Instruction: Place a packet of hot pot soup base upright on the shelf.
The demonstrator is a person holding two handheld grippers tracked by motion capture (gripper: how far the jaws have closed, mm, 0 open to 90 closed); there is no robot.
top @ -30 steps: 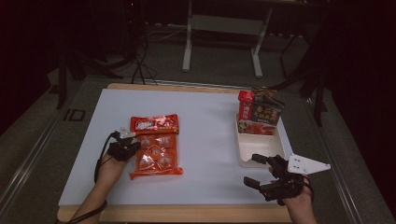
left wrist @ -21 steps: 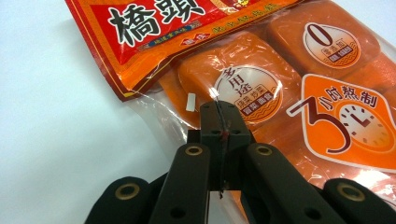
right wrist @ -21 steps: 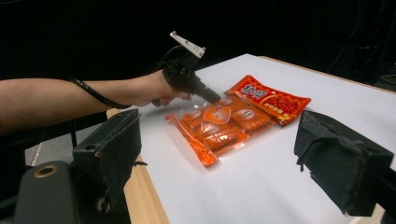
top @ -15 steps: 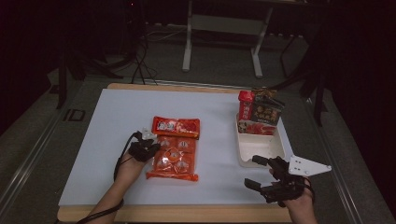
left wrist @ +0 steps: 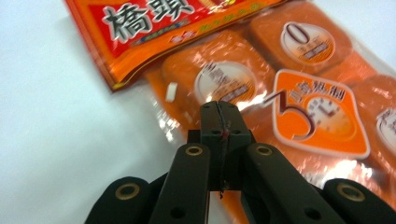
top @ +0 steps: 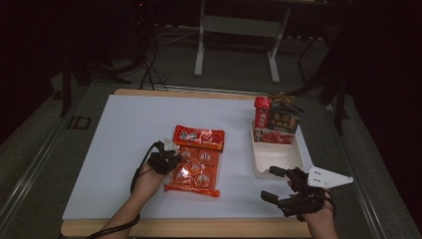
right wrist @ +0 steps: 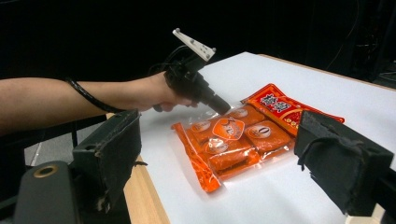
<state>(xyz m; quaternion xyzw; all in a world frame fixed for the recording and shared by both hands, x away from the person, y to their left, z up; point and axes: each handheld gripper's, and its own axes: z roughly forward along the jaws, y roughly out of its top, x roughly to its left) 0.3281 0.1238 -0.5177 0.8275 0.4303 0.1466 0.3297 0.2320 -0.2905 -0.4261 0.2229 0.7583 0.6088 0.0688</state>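
Reading "橋頭" on red header of orange packet [left wrist: 299,93].

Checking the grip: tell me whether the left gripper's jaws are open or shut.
Shut: the left gripper shows its two jaws pressed together, tips on the orange snack bag.

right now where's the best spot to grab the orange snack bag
Probably its thin film edge, not the middle. The snack bag lies flat on the table with bulky blocks inside, so only the flat rim fits between jaws. Come in low from the left side, where the shut left gripper already meets that edge.
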